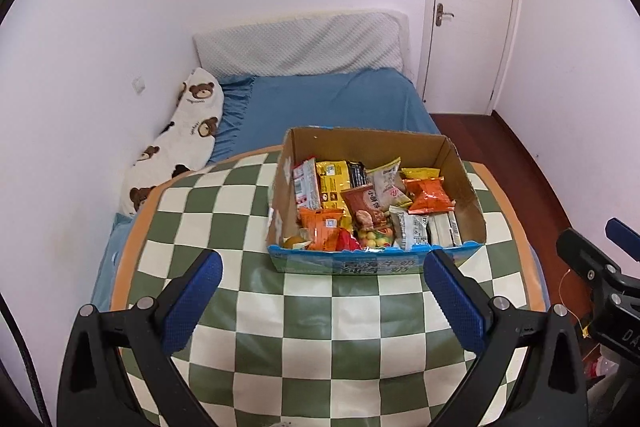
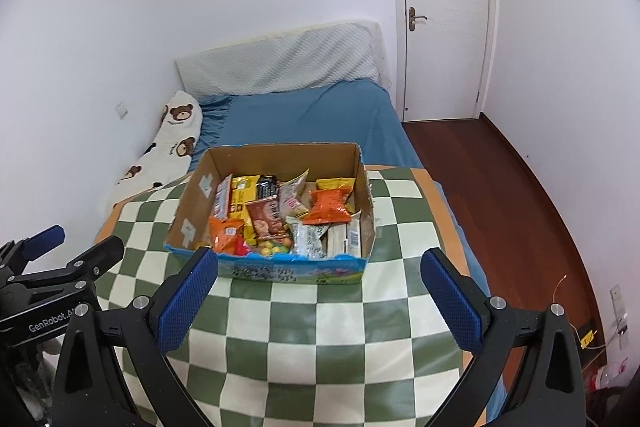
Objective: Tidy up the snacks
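Note:
An open cardboard box [image 1: 472, 195] [image 2: 188, 215] with a blue front stands at the far side of a green-and-white checked table [image 1: 320, 327] [image 2: 320, 327]. It is full of snack packets: an orange bag [image 1: 430, 195] [image 2: 331, 206], a yellow packet [image 1: 332, 183] [image 2: 242, 197], a brown packet [image 1: 366, 207] [image 2: 266, 217] and several more. My left gripper [image 1: 322, 265] is open and empty, on the near side of the box. My right gripper [image 2: 319, 263] is open and empty too, just in front of the box. Each gripper shows at the edge of the other's view.
Behind the table is a bed with a blue sheet [image 1: 328, 99] [image 2: 304, 119], a bear-print pillow [image 1: 180, 139] [image 2: 172, 143] by the left wall and a grey headboard cushion [image 1: 300, 43]. A shut white door [image 1: 472, 7] [image 2: 444, 11] and dark wood floor [image 2: 500, 195] lie to the right.

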A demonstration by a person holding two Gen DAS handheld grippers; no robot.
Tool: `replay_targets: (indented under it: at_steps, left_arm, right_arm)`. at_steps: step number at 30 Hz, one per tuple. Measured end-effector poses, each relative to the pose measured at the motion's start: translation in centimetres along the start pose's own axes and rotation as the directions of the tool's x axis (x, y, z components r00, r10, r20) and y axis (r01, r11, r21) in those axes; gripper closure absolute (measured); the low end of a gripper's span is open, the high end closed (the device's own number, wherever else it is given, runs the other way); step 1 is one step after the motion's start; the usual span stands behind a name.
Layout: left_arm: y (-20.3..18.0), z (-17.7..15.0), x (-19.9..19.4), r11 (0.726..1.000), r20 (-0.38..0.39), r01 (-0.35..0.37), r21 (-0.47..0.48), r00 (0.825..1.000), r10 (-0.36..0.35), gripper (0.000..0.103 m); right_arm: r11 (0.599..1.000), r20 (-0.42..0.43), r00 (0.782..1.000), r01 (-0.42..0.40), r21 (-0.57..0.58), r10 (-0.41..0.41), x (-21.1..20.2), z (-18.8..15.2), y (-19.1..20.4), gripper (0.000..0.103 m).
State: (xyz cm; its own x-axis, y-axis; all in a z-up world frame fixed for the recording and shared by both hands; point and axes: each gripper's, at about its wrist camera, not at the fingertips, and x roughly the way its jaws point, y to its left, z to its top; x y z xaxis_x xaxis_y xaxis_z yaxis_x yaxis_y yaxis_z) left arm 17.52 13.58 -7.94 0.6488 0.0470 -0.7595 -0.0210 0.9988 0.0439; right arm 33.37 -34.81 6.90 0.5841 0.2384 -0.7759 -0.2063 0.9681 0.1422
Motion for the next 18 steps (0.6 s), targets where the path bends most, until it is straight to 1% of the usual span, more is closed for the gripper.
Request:
replay_targets:
  at_steps: [2, 6, 11, 13, 18]
  left_arm:
    - [-0.2, 0.3, 1.2, 1.000, -0.007, -0.017, 0.009, 1.000, 0.017, 0.000]
    - [-0.3, 0.6, 3.6, 1.000, -0.039, -0.024, 0.008, 0.999, 0.024, 0.000]
    - [-0.4, 0.9, 5.9, 0.999, -0.059, -0.033, 0.002, 0.998, 0.033, 0.000]
    - [-0.5, 1.0, 6.5, 0.999, -0.064, -0.032, -0.001, 0.997, 0.032, 0.000]
    - [-0.9, 1.2, 7.0, 1.000, -0.067, -0.026, 0.004, 0.997, 0.027, 0.000]
  right_arm:
    - [1.000, -0.007, 1.000, 0.007, 0.005, -0.007, 1.3, 0.3, -0.1, 0.000]
    - [1.000, -0.023, 1.000, 0.022, 0.010, -0.022, 3.7, 0.8, -0.3, 0.000]
    - [0.999, -0.059, 0.998, 0.036, 0.015, -0.035, 6.5, 0.8, -0.5, 0.000]
    - [0.999, -0.076, 0.996, 0.041, 0.020, -0.040, 7.5, 0.7, -0.7, 0.000]
    - [0.999, -0.098, 0.994, 0.049, 0.023, -0.046, 8.7, 0.7, -0.9, 0.000]
